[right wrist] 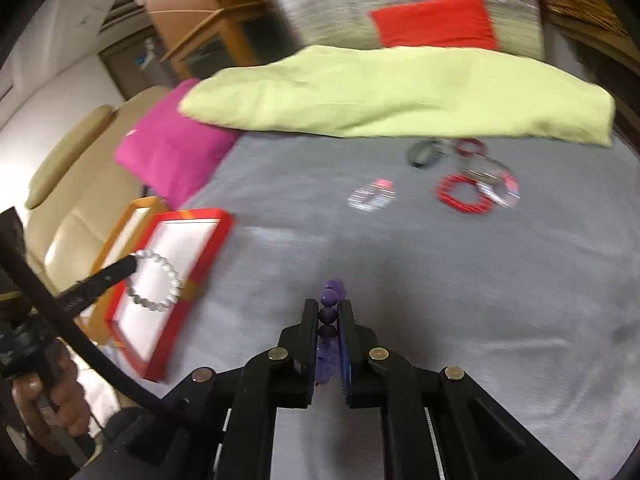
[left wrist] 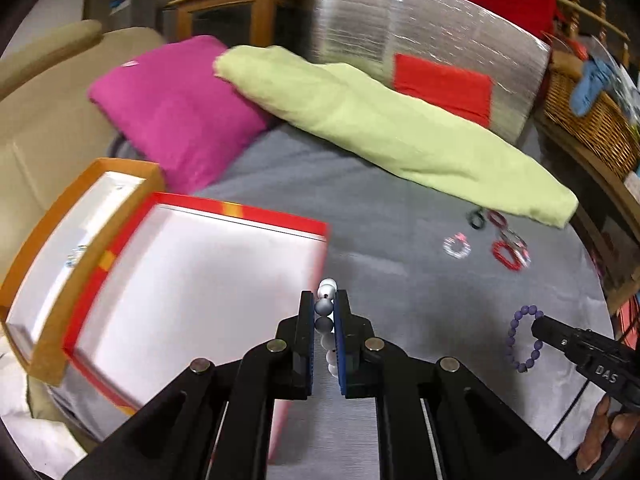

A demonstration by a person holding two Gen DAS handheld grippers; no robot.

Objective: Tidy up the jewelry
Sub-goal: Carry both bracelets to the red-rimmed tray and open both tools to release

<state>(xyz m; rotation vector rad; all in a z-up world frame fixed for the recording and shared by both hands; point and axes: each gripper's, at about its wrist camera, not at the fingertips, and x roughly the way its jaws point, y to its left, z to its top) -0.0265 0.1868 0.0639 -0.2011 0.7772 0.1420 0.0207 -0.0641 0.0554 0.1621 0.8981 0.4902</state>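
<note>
Over the grey bedspread (left wrist: 400, 208), seen from the left wrist, the left gripper (left wrist: 324, 300) pinches a white bead bracelet (left wrist: 326, 308) just beside the red box (left wrist: 192, 272); an orange box (left wrist: 80, 216) adjoins it. From the right wrist, the right gripper (right wrist: 329, 308) pinches a purple bracelet (right wrist: 330, 300). More bracelets, one red (right wrist: 460, 196), lie near the green pillow (right wrist: 400, 92) at the far edge.

A grey bedspread (left wrist: 360, 200) carries a magenta cushion (left wrist: 176, 108) and lime-green pillow (left wrist: 384, 128), beside a beige armchair (left wrist: 48, 112).
</note>
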